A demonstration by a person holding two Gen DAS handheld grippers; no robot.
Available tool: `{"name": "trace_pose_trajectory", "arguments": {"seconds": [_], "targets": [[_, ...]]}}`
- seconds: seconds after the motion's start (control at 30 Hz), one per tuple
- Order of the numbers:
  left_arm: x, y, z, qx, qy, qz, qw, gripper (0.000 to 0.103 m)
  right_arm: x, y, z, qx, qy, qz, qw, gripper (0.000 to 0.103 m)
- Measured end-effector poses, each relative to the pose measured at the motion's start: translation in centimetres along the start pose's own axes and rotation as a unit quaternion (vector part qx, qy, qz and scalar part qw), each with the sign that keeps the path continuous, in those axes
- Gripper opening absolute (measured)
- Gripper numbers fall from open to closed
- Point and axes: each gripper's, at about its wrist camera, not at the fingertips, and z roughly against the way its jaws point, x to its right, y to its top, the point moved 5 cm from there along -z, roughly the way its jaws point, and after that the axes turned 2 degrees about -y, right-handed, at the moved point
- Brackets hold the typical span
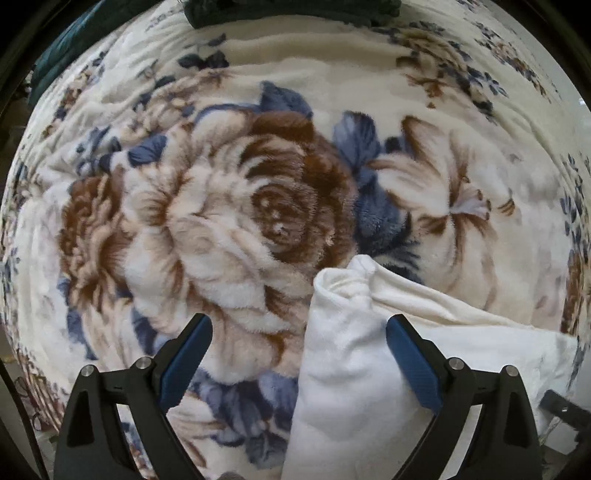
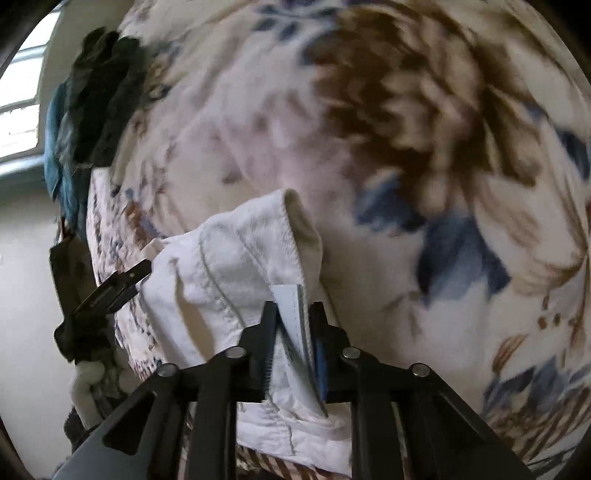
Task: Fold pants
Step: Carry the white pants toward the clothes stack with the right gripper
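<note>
Left wrist view is showing my left gripper (image 1: pixel 299 332) spread wide and gripping nothing, its blue-padded fingers (image 1: pixel 188 354) hovering over the plush cream blanket with brown and blue flowers (image 1: pixel 221 206). The white soft-fabric pants (image 1: pixel 351 369) are lying on that blanket, bunched into a thick roll-like bundle that is passing between my left fingers and trailing off to the right; I am not touching them with this hand as far as I can tell.

In the right wrist view, my right gripper (image 2: pixel 293 325) is clenching a seamed edge of the same pants (image 2: pixel 236 251), with a pale label or tag caught in the pinch too. The fabric is hanging loosely and creased from that grasp, near the blanket's edge.

I am judging that the folding is only partly under way: the garment is gathered rather than squared, no neat flat fold is showing, and I cannot tell how many layers are already doubled. Smoothing, aligning the legs and making the final folds are still looking undone. A dark green heap of cloth (image 1: pixel 291 13) is sitting at the far side.
</note>
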Motion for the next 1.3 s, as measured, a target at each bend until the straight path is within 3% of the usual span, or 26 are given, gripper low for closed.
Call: {"name": "trace_pose_trajectory", "arguments": {"seconds": [0.03,0.1,0.2,0.23,0.27,0.3,0.33,0.4,0.5,0.57,0.6,0.73,0.77,0.8,0.83,0.87,0.9,1.0,1.07,1.1,1.2,1.3], "targets": [[0.0,-0.2,0.5,0.005,-0.002,0.003,1.0000,0.097,-0.3,-0.4,0.6,-0.001,0.001,0.001,1.000,0.058],[-0.8,-0.9,1.7,0.015,-0.006,0.010,0.9998,0.097,-0.3,-1.7,1.8,-0.003,0.010,0.001,1.000,0.070],[-2.4,-2.6,2.9,0.019,-0.002,0.024,0.9995,0.097,0.7,-4.7,0.2,-0.058,0.003,-0.021,0.998,0.070],[-3.0,-3.4,3.1,0.016,-0.001,0.030,0.9994,0.097,1.4,-5.4,0.4,-0.063,-0.011,-0.024,0.998,0.066],[-3.4,-4.1,3.0,0.013,-0.001,0.036,0.9993,0.097,1.8,-6.1,0.0,-0.056,-0.034,-0.023,0.998,0.055],[-3.7,-4.9,2.9,0.008,-0.001,0.040,0.9992,0.097,2.1,-6.6,0.0,-0.048,-0.046,-0.027,0.997,0.028],[-4.1,-5.6,2.8,0.002,0.001,0.044,0.9990,0.097,2.3,-7.2,0.3,-0.045,-0.036,-0.044,0.997,0.013],[-4.6,-7.1,2.3,-0.011,0.006,0.048,0.9988,0.097,2.4,-8.2,1.4,-0.033,-0.012,-0.074,0.997,0.006],[-5.2,-8.9,1.7,-0.029,0.003,0.057,0.9980,0.097,2.2,-9.7,3.5,-0.020,0.014,-0.088,0.996,0.005],[-5.5,-10.0,1.7,-0.034,0.003,0.058,0.9977,0.097,2.7,-10.4,3.8,-0.020,-0.004,-0.082,0.996,0.004],[-5.4,-10.3,1.7,-0.035,0.004,0.056,0.9978,0.097,3.6,-10.7,3.4,-0.026,-0.017,-0.088,0.996,0.004],[-3.8,-11.5,1.5,-0.031,0.010,0.042,0.9986,0.097,6.5,-10.5,0.5,-0.042,0.009,-0.139,0.989,0.005],[-3.3,-11.5,1.5,-0.029,0.008,0.040,0.9987,0.097,6.2,-10.2,0.3,-0.040,0.037,-0.141,0.988,0.007],[-3.4,-11.6,1.8,-0.028,0.006,0.040,0.9988,0.097,6.0,-10.0,0.5,-0.037,0.055,-0.139,0.988,0.014],[-3.2,-11.7,2.3,-0.028,0.002,0.042,0.9987,0.097,5.5,-9.8,0.9,-0.034,0.069,-0.127,0.989,0.040],[-3.1,-12.1,2.6,-0.030,-0.007,0.045,0.9985,0.097,5.3,-9.7,1.1,-0.028,0.075,-0.119,0.990,0.056],[-3.2,-12.6,2.8,-0.032,-0.015,0.050,0.9981,0.097,5.2,-9.5,1.3,-0.018,0.070,-0.112,0.991,0.080],[-3.4,-14.1,3.0,-0.047,-0.043,0.071,0.9954,0.097,5.3,-9.2,-0.6,-0.046,0.037,-0.106,0.993,0.082],[-3.5,-15.9,2.7,-0.062,-0.057,0.082,0.9931,0.097,5.6,-9.7,-2.2,-0.056,0.039,-0.123,0.990,0.072],[-3.3,-16.7,2.6,-0.069,-0.062,0.086,0.9920,0.097,5.3,-9.8,-2.6,-0.055,0.050,-0.121,0.990,0.034],[-2.7,-18.6,2.4,-0.083,-0.069,0.090,0.9901,0.097,3.6,-10.8,-1.4,-0.030,0.023,-0.105,0.994,0.025],[-2.2,-19.6,2.4,-0.082,-0.065,0.081,0.9912,0.097,2.6,-12.1,0.6,-0.014,0.024,-0.094,0.995,0.022]]}}
